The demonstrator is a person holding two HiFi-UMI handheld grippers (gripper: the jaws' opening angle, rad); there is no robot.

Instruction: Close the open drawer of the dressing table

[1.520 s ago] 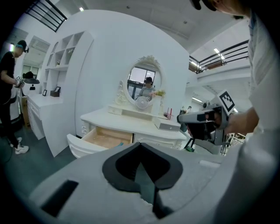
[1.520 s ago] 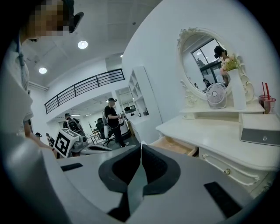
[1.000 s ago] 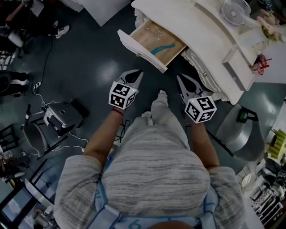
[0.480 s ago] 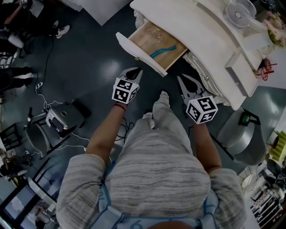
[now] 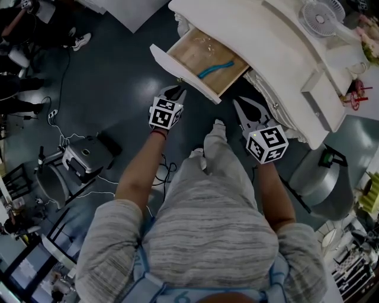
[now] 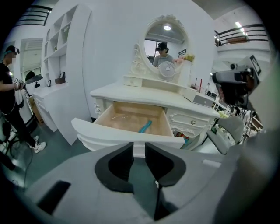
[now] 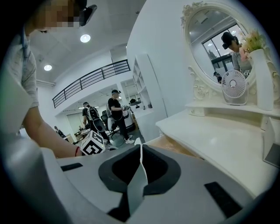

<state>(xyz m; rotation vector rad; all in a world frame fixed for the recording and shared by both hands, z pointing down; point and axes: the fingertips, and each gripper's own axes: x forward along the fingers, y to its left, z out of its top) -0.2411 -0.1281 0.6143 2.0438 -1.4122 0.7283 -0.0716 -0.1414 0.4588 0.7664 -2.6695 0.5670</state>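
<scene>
The white dressing table point(image 5: 254, 41) has one drawer point(image 5: 183, 74) pulled out, its wooden bottom showing with a blue item point(image 5: 214, 67) inside. My left gripper point(image 5: 176, 90) is just in front of the curved drawer front point(image 6: 122, 135) and tilted down. Its jaws are opening, and the small gap between them holds nothing; the drawer front shows beyond it. In the left gripper view the tips point(image 6: 139, 146) sit below the front's middle. My right gripper point(image 5: 238, 103) hangs beside the drawer's right corner. Its fingers point(image 7: 140, 146) meet in a thin line with nothing held.
A small fan point(image 5: 317, 15) and a little drawer box point(image 5: 320, 94) stand on the tabletop, with an oval mirror point(image 6: 165, 43) behind. A grey stool point(image 5: 323, 177) sits right of the table. A black device with cables point(image 5: 83, 157) lies on the floor to the left.
My left gripper has moved forward and down to the drawer front. The right gripper has edged a little toward the table.
</scene>
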